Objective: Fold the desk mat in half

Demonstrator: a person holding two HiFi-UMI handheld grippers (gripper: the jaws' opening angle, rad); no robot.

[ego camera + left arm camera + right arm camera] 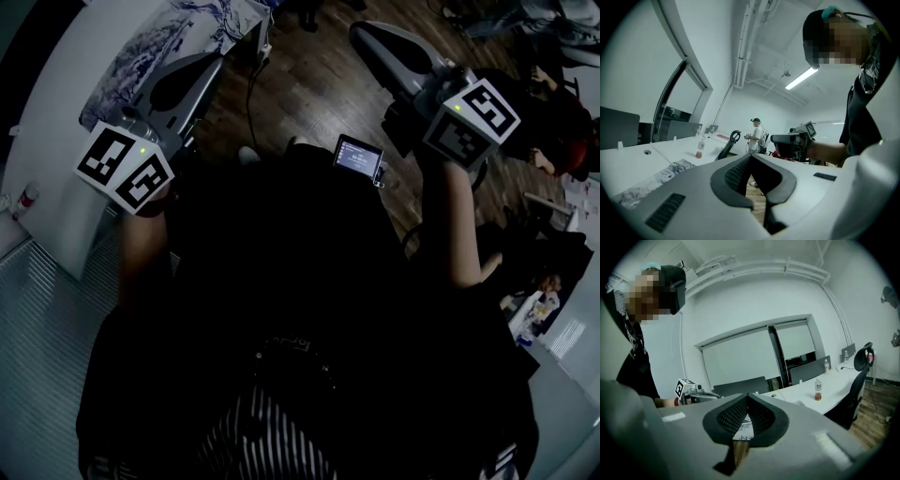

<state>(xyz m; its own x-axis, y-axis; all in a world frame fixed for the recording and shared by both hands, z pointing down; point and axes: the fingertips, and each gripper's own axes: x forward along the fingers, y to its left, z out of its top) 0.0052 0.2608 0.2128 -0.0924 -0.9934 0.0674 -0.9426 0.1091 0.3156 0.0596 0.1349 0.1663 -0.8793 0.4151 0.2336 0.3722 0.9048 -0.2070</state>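
Head view
- Left gripper (214, 60): we see a smooth grey tapered shell with a dark oval inset. Its black-and-white marker cube sits by our left arm.
- Right gripper (359, 30): the same grey shell, raised over the floor (319, 80) of dark wooden planks, well apart from the left one.
- Desk mat (159, 47): a thin flat sheet with a blue-and-white brushed print, lying on the white table (52, 103) at upper left. Neither gripper touches it.
- Small screen (358, 156): a lit rectangle between our arms.

Left gripper view
- Jaws: the dark ribbed pads meet at their tips and pinch nothing. The gap beneath them shows plank floor.
- Desk mat (675, 168): low at the left, flat on the table, with a mottled grey pattern.
- Bottle (700, 147): clear plastic with a reddish base, upright farther along the table.
- Chair (731, 143): a dark curved back near the table edge.
- Person (755, 136): in a white top, standing far off.
- Right gripper (794, 139): held level opposite us.

Right gripper view
- Jaws: the mesh-textured pads are pressed together at the tips, leaving a teardrop opening with nothing gripped.
- Printed patch (746, 429): pale with dark marks, seen through that opening above a strip of wood. We cannot tell whether it is the mat.
- Bottle (818, 390): upright on the white table.
- Left gripper (691, 391): marker cube and grey nose at the left.
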